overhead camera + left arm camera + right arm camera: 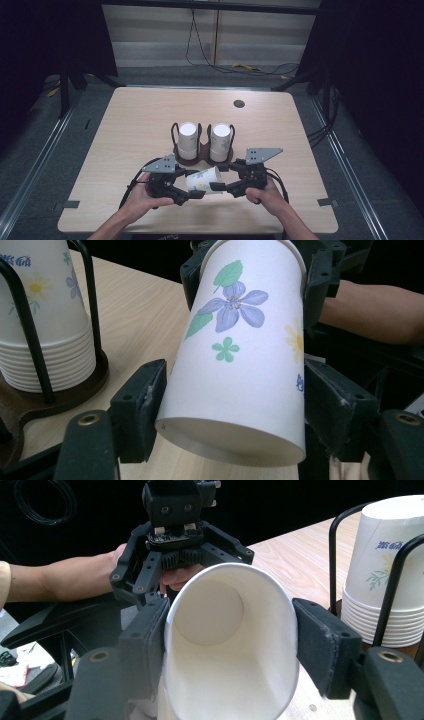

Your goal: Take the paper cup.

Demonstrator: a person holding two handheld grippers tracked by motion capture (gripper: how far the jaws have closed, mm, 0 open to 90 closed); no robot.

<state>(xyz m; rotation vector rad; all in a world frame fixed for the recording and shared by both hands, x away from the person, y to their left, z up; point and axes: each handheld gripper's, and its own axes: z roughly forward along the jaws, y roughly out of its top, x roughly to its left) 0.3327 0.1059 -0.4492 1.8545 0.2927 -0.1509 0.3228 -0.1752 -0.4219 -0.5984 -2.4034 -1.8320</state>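
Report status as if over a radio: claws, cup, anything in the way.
Right claw shut on paper cup at its mouth. Left claw astride cup's base, pads off it. Cup held sideways above table. Two cup stacks in holder close behind; nothing blocking.

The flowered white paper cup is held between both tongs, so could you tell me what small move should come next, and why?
Probably draw the left tongs back off the flowered white paper cup. Their jaws stand a little apart from the cup's base end, while the right tongs pinch its open rim, squeezing it oval. The right tongs appear to carry it alone now.
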